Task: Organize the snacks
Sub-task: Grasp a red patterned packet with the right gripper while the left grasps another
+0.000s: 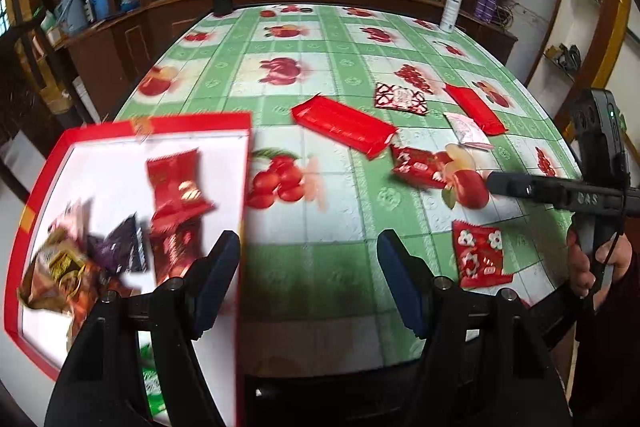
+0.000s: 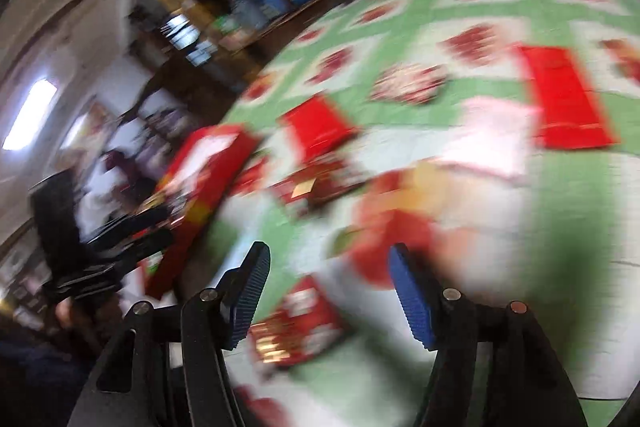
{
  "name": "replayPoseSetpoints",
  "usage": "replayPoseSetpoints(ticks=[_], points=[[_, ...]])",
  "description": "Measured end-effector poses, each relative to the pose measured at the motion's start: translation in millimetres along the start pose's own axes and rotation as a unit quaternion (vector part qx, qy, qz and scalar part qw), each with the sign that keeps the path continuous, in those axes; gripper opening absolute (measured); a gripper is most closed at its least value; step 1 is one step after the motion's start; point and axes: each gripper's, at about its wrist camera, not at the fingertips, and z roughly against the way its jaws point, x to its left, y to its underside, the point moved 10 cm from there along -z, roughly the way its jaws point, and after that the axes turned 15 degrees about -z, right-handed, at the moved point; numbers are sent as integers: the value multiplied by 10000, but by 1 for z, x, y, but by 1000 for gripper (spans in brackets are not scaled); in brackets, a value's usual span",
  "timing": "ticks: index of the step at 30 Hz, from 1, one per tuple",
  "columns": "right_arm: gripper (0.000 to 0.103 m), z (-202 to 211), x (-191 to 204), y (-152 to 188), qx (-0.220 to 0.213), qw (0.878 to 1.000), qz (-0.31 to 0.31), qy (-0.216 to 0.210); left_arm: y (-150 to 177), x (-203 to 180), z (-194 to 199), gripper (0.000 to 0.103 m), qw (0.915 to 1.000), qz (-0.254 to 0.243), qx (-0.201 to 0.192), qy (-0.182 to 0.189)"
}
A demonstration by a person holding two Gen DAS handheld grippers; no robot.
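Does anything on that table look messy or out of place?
Yes. Several snack packets lie scattered at odd angles across the tablecloth, while others are already heaped in the red-rimmed box on the left. Nothing looks torn or spilled; the right-hand view is too blurred to judge details.

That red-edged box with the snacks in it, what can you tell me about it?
The box is shallow and open-topped, with a red rim and a white floor, and looks like cardboard. It sits on the near left part of the fruit-patterned tablecloth; whether it overhangs the edge is unclear. Inside lie several packets loosely piled: two shiny red ones, a dark purple one and brownish gold ones, with something green at the near end. The left gripper hovers open by its right wall, holding nothing.
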Motion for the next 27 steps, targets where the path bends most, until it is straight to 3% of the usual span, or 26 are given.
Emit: replayPoseSetpoints(ticks=[3,5,8,13,17,22,23,25,26,27], points=[[65,11,-11,-7,-161,9996,-147,184,-23,-9,-5,71,9997,-195,-135,1],[65,17,-7,6,-146,9994,37,310,-36,-15,-15,71,9996,-222,-42,138],[66,20,-1,30,-69,9961,498,724,-51,-27,-35,71,9975,6,158,692],[67,19,14,66,104,9936,689,894,-72,-33,-59,70,9950,229,319,924],[71,4,23,77,194,9943,478,938,-76,-47,-76,70,9903,287,579,1229],[70,-9,33,78,-195,9848,980,1420,-72,-64,-91,70,9869,215,805,1380],[67,-10,33,79,-242,9820,1137,1488,-72,-68,-91,70,9860,175,814,1445],[45,-7,30,78,-312,9761,1333,1687,-70,-80,-92,69,9835,21,857,1596],[31,-5,25,76,-370,9730,1378,1816,-69,-83,-94,61,9826,-13,905,1621],[30,-1,19,73,-426,9709,1366,1921,-66,-87,-96,51,9817,-40,962,1644]])
